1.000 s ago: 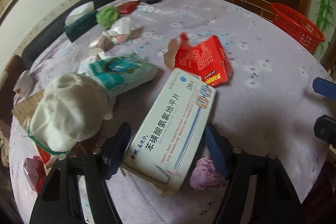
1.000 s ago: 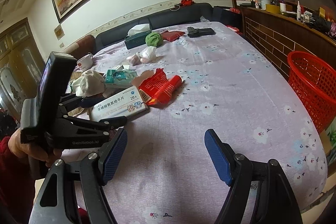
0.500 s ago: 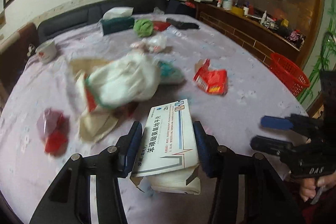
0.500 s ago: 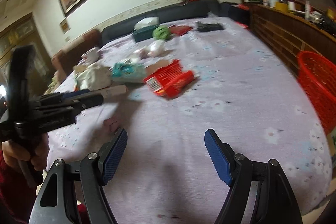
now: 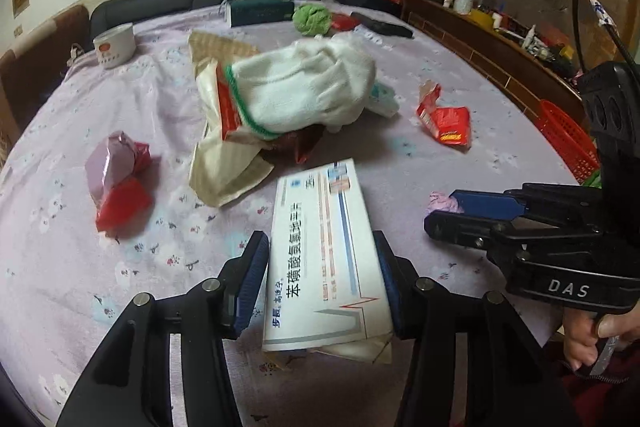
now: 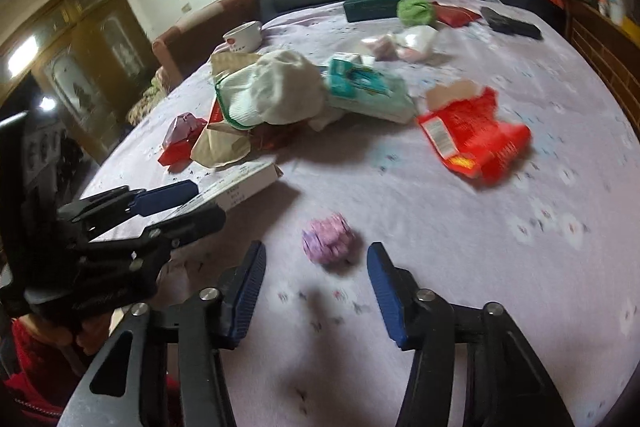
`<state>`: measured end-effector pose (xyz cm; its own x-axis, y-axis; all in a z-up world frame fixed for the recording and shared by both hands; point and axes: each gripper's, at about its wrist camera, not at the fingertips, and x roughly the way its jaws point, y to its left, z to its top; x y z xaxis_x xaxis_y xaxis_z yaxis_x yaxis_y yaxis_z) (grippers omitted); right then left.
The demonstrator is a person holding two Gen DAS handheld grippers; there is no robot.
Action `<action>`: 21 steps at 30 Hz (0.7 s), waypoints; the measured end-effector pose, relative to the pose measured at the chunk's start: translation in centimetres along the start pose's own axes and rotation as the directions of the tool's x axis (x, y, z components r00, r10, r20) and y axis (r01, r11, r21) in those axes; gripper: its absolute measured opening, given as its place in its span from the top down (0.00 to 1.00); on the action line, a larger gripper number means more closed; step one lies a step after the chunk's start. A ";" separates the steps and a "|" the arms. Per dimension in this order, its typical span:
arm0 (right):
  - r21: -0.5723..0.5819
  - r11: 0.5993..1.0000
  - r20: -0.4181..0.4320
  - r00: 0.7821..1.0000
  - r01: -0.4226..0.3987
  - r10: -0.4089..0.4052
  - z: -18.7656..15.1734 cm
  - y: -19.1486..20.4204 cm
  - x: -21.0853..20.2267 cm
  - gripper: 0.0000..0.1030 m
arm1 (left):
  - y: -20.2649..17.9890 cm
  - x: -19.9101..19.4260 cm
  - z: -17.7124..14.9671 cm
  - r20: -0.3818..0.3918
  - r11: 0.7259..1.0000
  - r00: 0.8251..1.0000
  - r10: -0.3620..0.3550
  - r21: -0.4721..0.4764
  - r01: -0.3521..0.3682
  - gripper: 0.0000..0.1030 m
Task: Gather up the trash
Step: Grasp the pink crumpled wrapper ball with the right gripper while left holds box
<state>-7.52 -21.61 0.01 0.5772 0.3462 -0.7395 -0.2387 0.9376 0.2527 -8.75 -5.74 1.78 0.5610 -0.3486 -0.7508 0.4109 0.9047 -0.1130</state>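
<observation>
My left gripper [image 5: 320, 249] is shut on a white medicine box [image 5: 324, 227] with blue print, held just above the tablecloth; the right wrist view shows the same box [image 6: 244, 183] at far left. A small crumpled pink paper ball [image 6: 327, 242] lies on the cloth between the tips of my right gripper [image 6: 316, 250]. Its jaws are closing, and there is a gap between each pad and the ball. In the left wrist view the right gripper [image 5: 442, 209] comes in from the right, with the ball [image 5: 439, 201] at its tips.
A torn red packet [image 6: 472, 135], a wipes pack [image 6: 364, 87] and a white glove on paper wrappers [image 5: 304, 95] lie mid-table. A red and pink wrapper [image 5: 116, 179] is at left. A cup [image 5: 114, 45] and tissue box [image 5: 260, 11] stand far back. A red basket [image 5: 564, 135] stands beyond the table's right edge.
My left gripper closed on the medicine box and swung round with it. My right gripper moved left and down to the pink ball and its jaws narrowed.
</observation>
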 end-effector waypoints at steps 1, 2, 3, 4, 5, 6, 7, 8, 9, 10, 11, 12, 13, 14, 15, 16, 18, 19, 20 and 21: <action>0.004 1.000 -0.008 1.000 0.002 -0.002 0.0 0.0 0.2 0.60 | 0.1 0.3 0.0 -0.009 1.000 1.000 -0.003 -0.007 0.003 0.51; 0.009 1.000 -0.016 1.000 0.003 -0.003 0.2 0.0 0.6 0.60 | 0.2 0.6 0.0 -0.013 1.000 1.000 -0.004 -0.013 0.003 0.51; 0.011 1.000 -0.020 1.000 0.014 -0.014 0.4 -0.1 0.9 0.61 | 0.3 0.7 0.0 -0.011 1.000 1.000 -0.004 -0.022 0.004 0.51; 0.013 1.000 -0.026 0.999 0.025 -0.025 0.4 -0.2 1.2 0.61 | 0.4 0.8 -0.1 -0.011 1.000 1.000 -0.004 -0.028 0.004 0.52; 0.019 0.999 -0.034 0.999 0.026 -0.025 0.3 -0.3 1.4 0.66 | 0.6 0.9 -0.2 -0.009 0.999 1.000 -0.006 -0.042 0.006 0.56; 0.021 0.999 -0.023 0.999 0.034 -0.034 0.1 -0.5 1.3 0.69 | 0.7 0.9 -0.2 -0.007 0.999 1.000 -0.006 -0.053 0.006 0.56; 0.019 0.999 -0.021 0.999 0.033 -0.033 0.0 -0.5 1.2 0.70 | 0.7 0.8 -0.2 0.002 0.998 1.000 -0.004 -0.064 0.004 0.56; 0.024 0.999 -0.017 1.000 0.026 -0.026 -0.1 -0.6 1.0 0.71 | 0.7 0.6 -0.2 0.011 0.998 1.000 -0.001 -0.070 0.001 0.56; 0.032 0.999 -0.005 1.000 0.023 -0.023 -0.3 -0.8 0.6 0.71 | 0.6 0.5 -0.3 0.021 0.997 1.000 -0.003 -0.071 0.004 0.56; 0.035 0.999 0.006 1.000 0.022 -0.023 -0.5 -0.9 0.3 0.71 | 0.3 0.2 -0.3 0.034 0.997 0.999 -0.007 -0.071 0.009 0.56; 0.038 0.999 0.015 1.000 0.021 -0.022 -0.7 -1.0 0.0 0.71 | 0.0 -0.2 -0.3 0.049 0.998 0.999 -0.011 -0.066 0.015 0.56; 0.041 0.999 0.027 0.999 0.018 -0.019 -0.9 -1.1 -0.4 0.71 | -0.2 -0.4 -0.3 0.060 0.998 0.998 -0.015 -0.063 0.018 0.56; 0.045 0.999 0.035 0.999 0.018 -0.019 -1.0 -1.1 -0.7 0.71 | -0.4 -0.7 -0.3 0.072 0.998 0.997 -0.016 -0.060 0.021 0.56; 0.049 0.999 0.044 0.999 0.021 -0.023 -1.2 -1.2 -1.0 0.71 | -0.7 -0.9 -0.2 0.082 0.998 0.996 -0.017 -0.057 0.022 0.56; 0.051 0.998 0.053 0.998 0.025 -0.028 -1.3 -1.3 -1.3 0.71 | -1.1 -1.2 -0.2 0.095 0.998 0.995 -0.017 -0.051 0.022 0.56; 0.050 0.998 0.060 0.998 0.027 -0.030 -1.4 -1.3 -1.5 0.71 | -1.3 -1.4 -0.1 0.101 0.999 0.995 -0.015 -0.047 0.020 0.56; 0.058 0.998 0.076 0.997 0.026 -0.030 -1.6 -1.4 -1.9 0.71 | -1.8 -1.6 0.1 0.107 0.999 0.994 -0.013 -0.041 0.017 0.56; 0.064 0.998 0.084 0.996 0.024 -0.029 -1.6 -1.5 -2.2 0.71 | -2.0 -1.7 0.1 0.110 0.999 0.994 -0.006 -0.040 0.011 0.56; 0.066 0.997 0.092 0.995 0.025 -0.031 -1.6 -1.6 -2.5 0.71 | -2.2 -1.7 0.2 0.113 0.999 0.994 0.002 -0.038 0.002 0.56; 0.066 0.997 0.101 0.994 0.028 -0.035 -1.6 -1.6 -2.8 0.71 | -2.3 -1.8 0.2 0.117 0.999 0.993 0.010 -0.035 -0.006 0.56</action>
<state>-9.97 -24.15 0.66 0.6609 0.3146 -0.6814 -0.1703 0.9471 0.2721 -10.54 -7.28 3.54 0.6454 -0.3653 -0.6709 0.3817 0.9150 -0.1311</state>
